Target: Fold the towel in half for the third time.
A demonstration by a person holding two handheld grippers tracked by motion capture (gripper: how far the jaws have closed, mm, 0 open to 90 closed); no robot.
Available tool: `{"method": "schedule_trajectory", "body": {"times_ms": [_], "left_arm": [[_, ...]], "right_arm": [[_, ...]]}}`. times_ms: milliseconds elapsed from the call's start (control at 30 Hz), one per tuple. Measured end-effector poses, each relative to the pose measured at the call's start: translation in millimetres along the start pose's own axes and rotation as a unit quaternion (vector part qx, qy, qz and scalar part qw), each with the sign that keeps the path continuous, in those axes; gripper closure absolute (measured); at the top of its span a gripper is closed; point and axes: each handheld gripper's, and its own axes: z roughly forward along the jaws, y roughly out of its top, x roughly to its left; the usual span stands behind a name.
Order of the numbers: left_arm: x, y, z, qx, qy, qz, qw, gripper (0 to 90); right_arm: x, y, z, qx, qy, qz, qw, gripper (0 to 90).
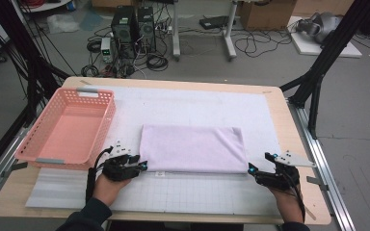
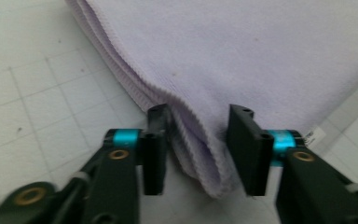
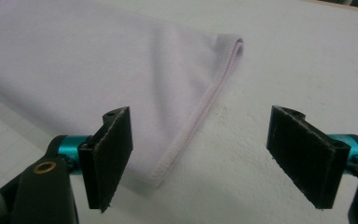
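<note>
While the cloth point(image 1: 192, 147) lies folded on the mat point(image 1: 183, 108), both grippers sit at its near corners, the pick-up just beginning.

From the high view, one lilac cloth rests flat in the middle of the white mat, one pink basket point(image 1: 67, 127) stands to its left on the table point(image 1: 289, 125), and two hands each bring a gripper to the cloth's near edge: the left gripper point(image 1: 142, 166) at the near left corner, the right gripper point(image 1: 251, 168) at the near right. In the left gripper view, the left gripper point(image 2: 198, 144) has its jaws narrowed around the layered corner, one pad touching the folds, the other just beside them, so the pinch looks unfinished. In the right gripper view, the right gripper point(image 3: 214, 156) stands wide, its corner lying between the jaws, ungripped. Lifting, and any further folding or moving, remains.
</note>
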Motion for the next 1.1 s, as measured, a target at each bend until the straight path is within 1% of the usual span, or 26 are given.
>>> {"method": "schedule_trajectory", "body": {"times_ms": [33,67,133,300,400,467,533,567,633,800,900,1033,1100], "left_arm": [[0.0,0.1,0.5,0.0,-0.006,-0.004,1.0,69.2],[-0.4,0.0,1.2,-0.001,-0.011,-0.013,0.9999,73.5],[0.6,0.0,0.8,0.001,-0.016,-0.018,0.9997,76.5],[4.7,0.5,-1.2,-0.004,-0.027,-0.039,0.9989,79.2],[8.5,1.4,-6.0,-0.01,-0.032,-0.049,0.9982,79.8],[10.7,3.3,-10.8,-0.018,-0.034,-0.053,0.9978,80.4],[12.0,4.3,-14.5,-0.023,-0.039,-0.058,0.9973,80.5],[12.0,4.0,-15.5,-0.023,-0.04,-0.058,0.9972,80.5],[11.2,3.0,-17.2,-0.021,-0.04,-0.056,0.9974,80.5],[13.1,3.1,-21.3,-0.025,-0.04,-0.06,0.9971,80.7],[15.8,3.8,-23.5,-0.03,-0.04,-0.066,0.9966,80.8],[16.4,2.7,-24.1,-0.028,-0.038,-0.066,0.9967,80.8],[16.6,2.6,-24.1,-0.028,-0.04,-0.061,0.997,80.8]], "right_arm": [[1.0,0.9,1.6,-0.001,0.002,-0.002,1.0,21.4],[1.8,1.8,3.0,-0.001,0.004,-0.004,1.0,21.4],[4.2,3.8,5.7,0.0,0.008,-0.005,1.0,21.4],[11.5,11.9,14.5,-0.006,0.025,-0.01,0.9996,21.4],[17.2,21.2,20.3,-0.015,0.048,-0.005,0.9987,21.3],[23.8,29.8,24.6,-0.02,0.056,-0.013,0.9981,21.1],[31.6,37.8,30.8,-0.021,0.073,-0.023,0.9968,19.0],[35.5,41.9,35.3,-0.02,0.077,-0.03,0.9964,18.4],[42.7,50.3,46.5,-0.017,0.089,-0.038,0.9952,18.3],[60.8,74.9,77.2,-0.018,0.108,-0.054,0.9925,18.3],[69.6,88.4,95.0,-0.006,0.118,-0.066,0.9909,18.3],[79.0,105.7,119.0,0.017,0.131,-0.079,0.9881,18.3],[84.2,115.9,130.9,0.024,0.136,-0.091,0.9862,18.3]]}}
